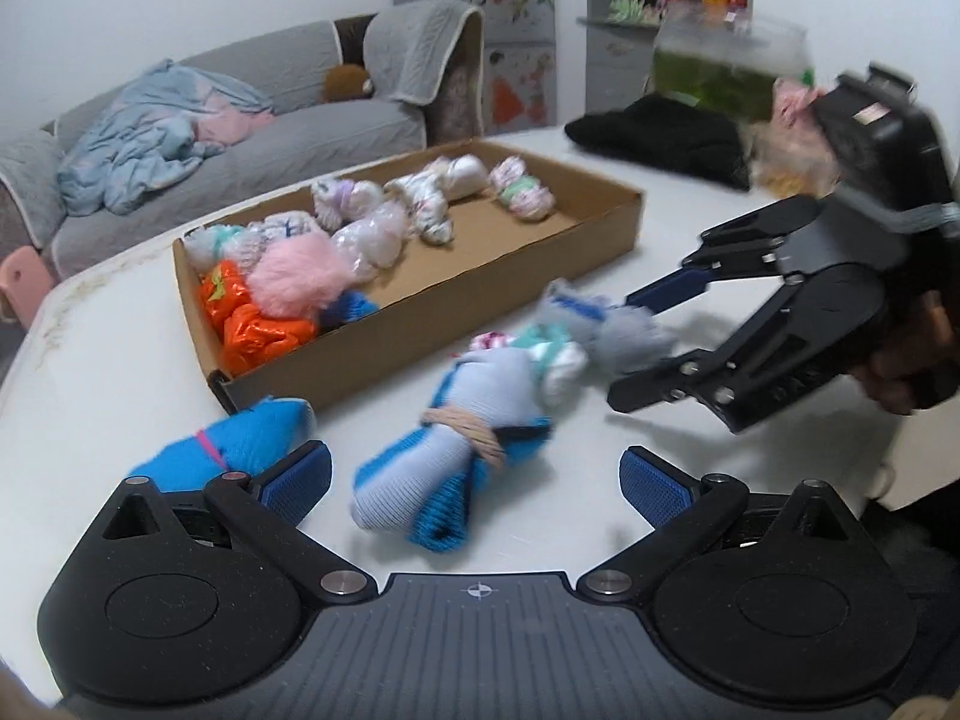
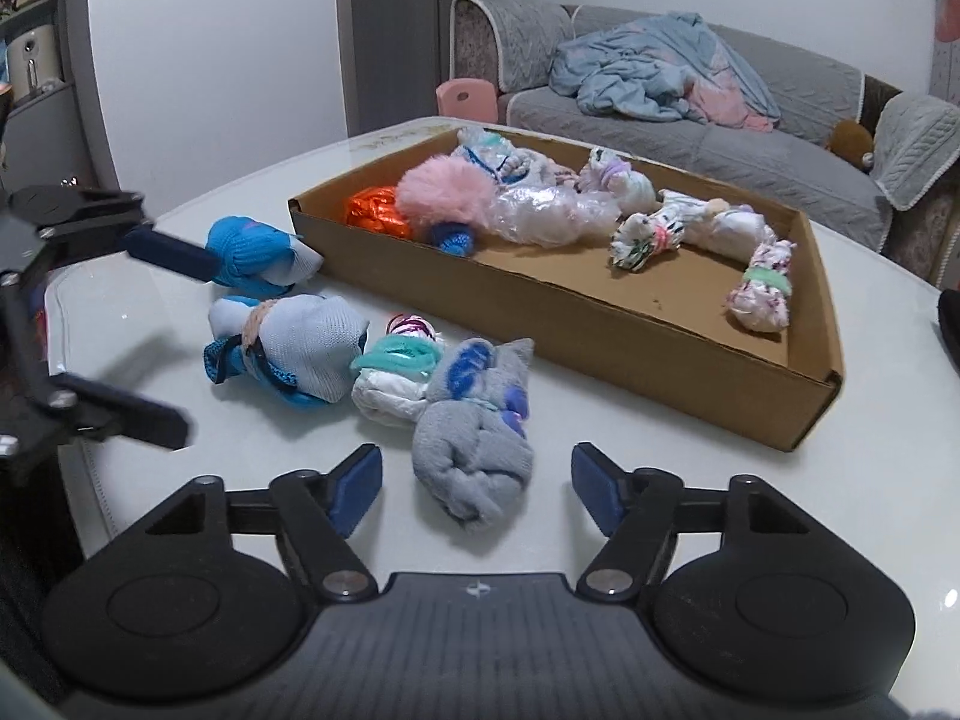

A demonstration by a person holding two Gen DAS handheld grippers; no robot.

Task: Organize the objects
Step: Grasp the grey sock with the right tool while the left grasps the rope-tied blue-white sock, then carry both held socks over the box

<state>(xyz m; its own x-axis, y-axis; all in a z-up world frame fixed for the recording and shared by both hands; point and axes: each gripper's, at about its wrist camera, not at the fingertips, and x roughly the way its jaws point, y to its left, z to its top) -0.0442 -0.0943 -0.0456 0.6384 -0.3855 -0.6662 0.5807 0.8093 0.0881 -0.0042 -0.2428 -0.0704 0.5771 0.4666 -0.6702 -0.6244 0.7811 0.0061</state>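
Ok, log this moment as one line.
left claw: open, over tied blue sock roll | right claw: open, around grey sock bundle | cardboard box: partly filled

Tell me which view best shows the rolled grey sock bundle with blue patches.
The right wrist view. There the rolled grey sock bundle with blue patches lies whole and sharp between the open right gripper's fingers. The left wrist view shows it farther off, blurred, and partly hidden behind the right gripper.

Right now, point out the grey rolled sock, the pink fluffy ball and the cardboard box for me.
grey rolled sock [image 2: 474, 462]: right wrist view, on the middle of the roll.
pink fluffy ball [image 2: 441, 192]: right wrist view, on its fluffy centre.
cardboard box [image 2: 600, 324]: right wrist view, on its near outer wall.
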